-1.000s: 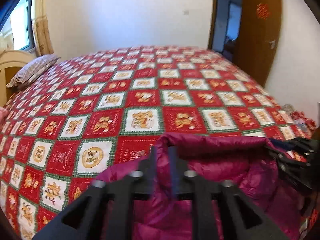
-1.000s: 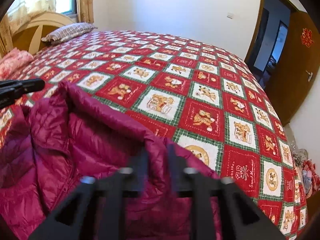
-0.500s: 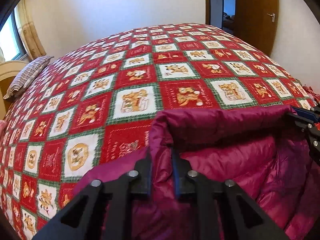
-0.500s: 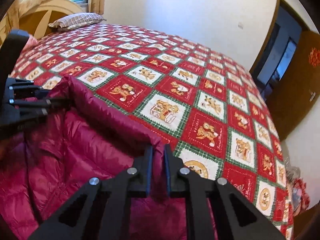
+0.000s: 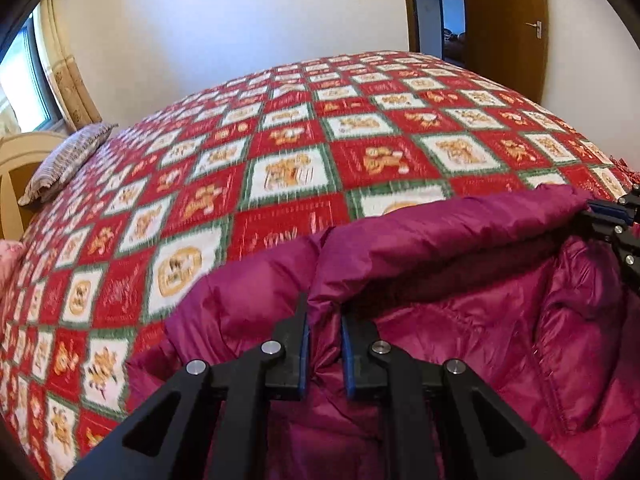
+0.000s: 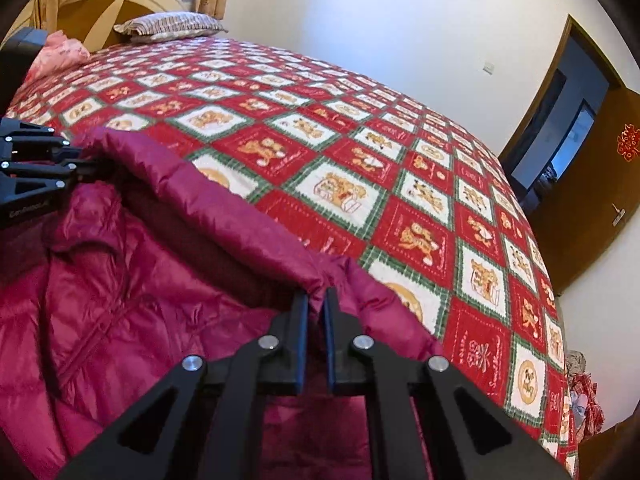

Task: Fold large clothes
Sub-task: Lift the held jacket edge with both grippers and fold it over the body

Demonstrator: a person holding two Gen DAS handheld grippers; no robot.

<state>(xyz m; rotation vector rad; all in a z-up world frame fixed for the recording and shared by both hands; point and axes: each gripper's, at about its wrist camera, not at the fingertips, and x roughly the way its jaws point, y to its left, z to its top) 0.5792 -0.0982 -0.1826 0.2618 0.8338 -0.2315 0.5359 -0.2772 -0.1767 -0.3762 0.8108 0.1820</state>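
Note:
A magenta down jacket is held up over the near edge of the bed, its collar stretched between my two grippers. My left gripper is shut on the fabric at the left end of the collar. My right gripper is shut on the jacket at the right end of the collar. The right gripper shows at the right edge of the left wrist view. The left gripper shows at the left edge of the right wrist view. The jacket's lower part is hidden below both views.
The bed carries a red, white and green checked quilt that fills both views. A striped pillow and a wooden headboard are at the far end. A brown door stands open by the wall. A pink cloth lies near the headboard.
Both grippers have risen and spread apart with the jacket, pulling the collar taut. The views have tilted up and more of the wall shows.

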